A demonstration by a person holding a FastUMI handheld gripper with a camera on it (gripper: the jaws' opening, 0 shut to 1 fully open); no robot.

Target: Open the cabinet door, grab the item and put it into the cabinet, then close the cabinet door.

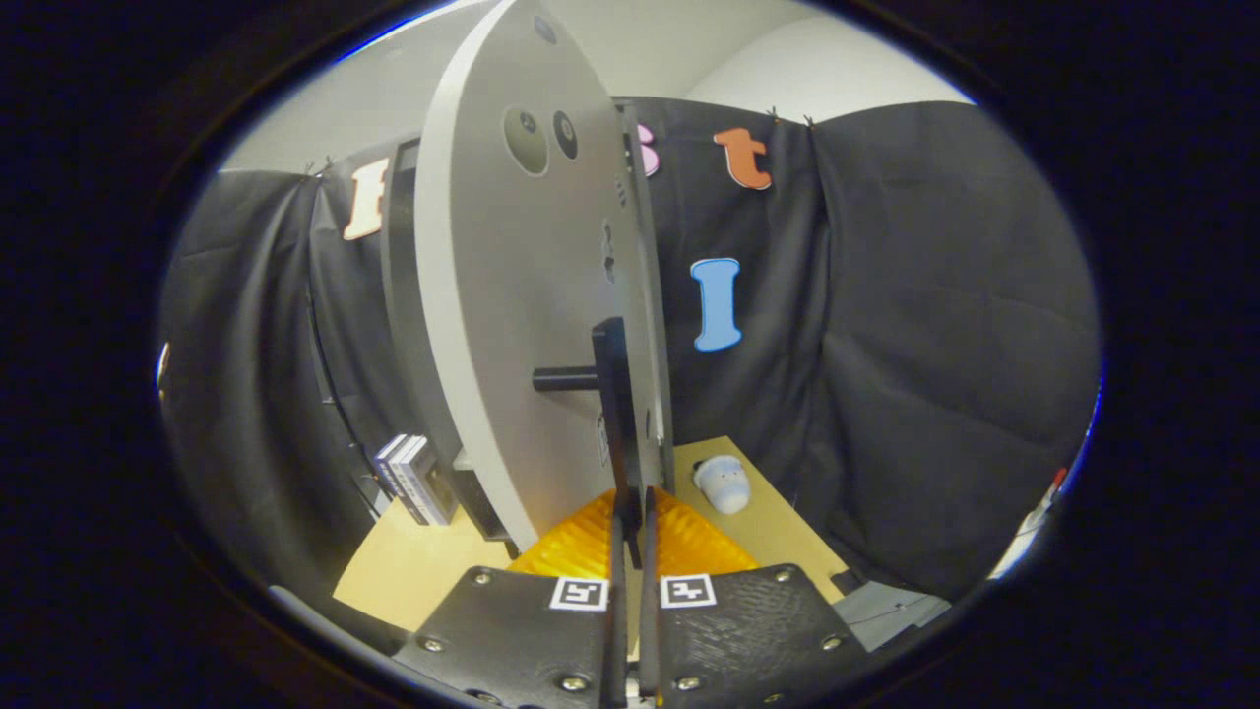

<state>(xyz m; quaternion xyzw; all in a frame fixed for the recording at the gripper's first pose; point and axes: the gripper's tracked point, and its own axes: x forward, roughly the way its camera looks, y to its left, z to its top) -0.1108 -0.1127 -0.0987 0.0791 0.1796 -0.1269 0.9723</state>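
Note:
The pale grey cabinet door (512, 295) stands swung out toward me, and I see it nearly edge-on. Its black bar handle (612, 384) sticks out on a short post and runs down between my fingers. My gripper (630, 504) is shut on the lower end of that handle, one finger on each side. The item, a small pale blue-white soft toy (724, 483), lies on the wooden tabletop (778, 537) just right of the door's edge and beyond my fingers. The dark cabinet body (399, 295) shows behind the door on the left.
A few small boxes or books (413, 480) stand upright on the table left of the door, by the cabinet's foot. Black cloth walls close in the table at the back and right. The table's right edge lies close past the toy.

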